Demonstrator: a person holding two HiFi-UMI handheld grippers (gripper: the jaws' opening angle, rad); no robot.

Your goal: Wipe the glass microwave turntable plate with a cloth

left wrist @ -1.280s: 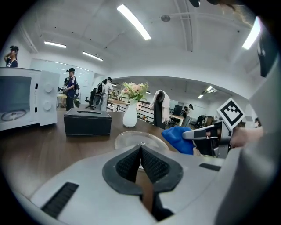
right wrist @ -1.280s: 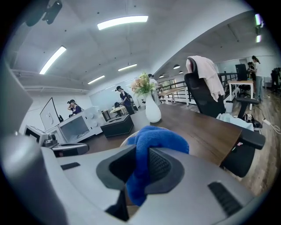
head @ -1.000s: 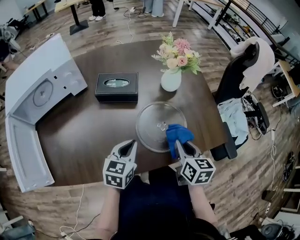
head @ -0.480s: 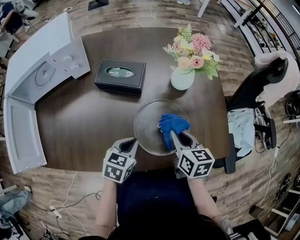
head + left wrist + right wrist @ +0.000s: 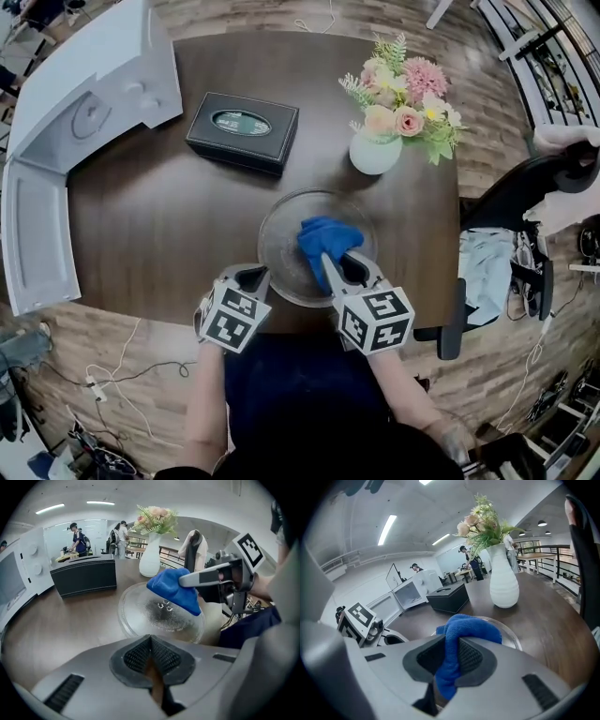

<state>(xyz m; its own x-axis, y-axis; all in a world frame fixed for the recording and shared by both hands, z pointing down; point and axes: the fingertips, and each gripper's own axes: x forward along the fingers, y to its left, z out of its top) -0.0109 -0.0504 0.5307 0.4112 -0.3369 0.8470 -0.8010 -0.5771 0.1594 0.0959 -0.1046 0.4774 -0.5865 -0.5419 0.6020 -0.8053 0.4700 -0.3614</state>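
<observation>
At the near edge of the desk [image 5: 159, 216] lies the glass plate [image 5: 279, 246] — the right gripper [image 5: 342, 265] has its jaws clamped on the cloth [image 5: 326, 234] over the plate's centre. The left gripper [image 5: 251, 274], jaws together and empty, waits at seven o'clock. I'd press flat and circle outward.

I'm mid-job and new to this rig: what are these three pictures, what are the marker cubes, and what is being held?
There is no robot. A person holds a two-jaw gripper in each hand, and the marker cubes are parts of those grippers. One picture comes from a camera on the person's head, looking down. The other two cameras ride on the grippers and look along their jaws. On the dark table are a glass turntable plate, a black tissue box, a vase of flowers and an open white microwave. The right gripper is shut on a blue cloth over the plate. The left gripper is shut and empty.
</observation>
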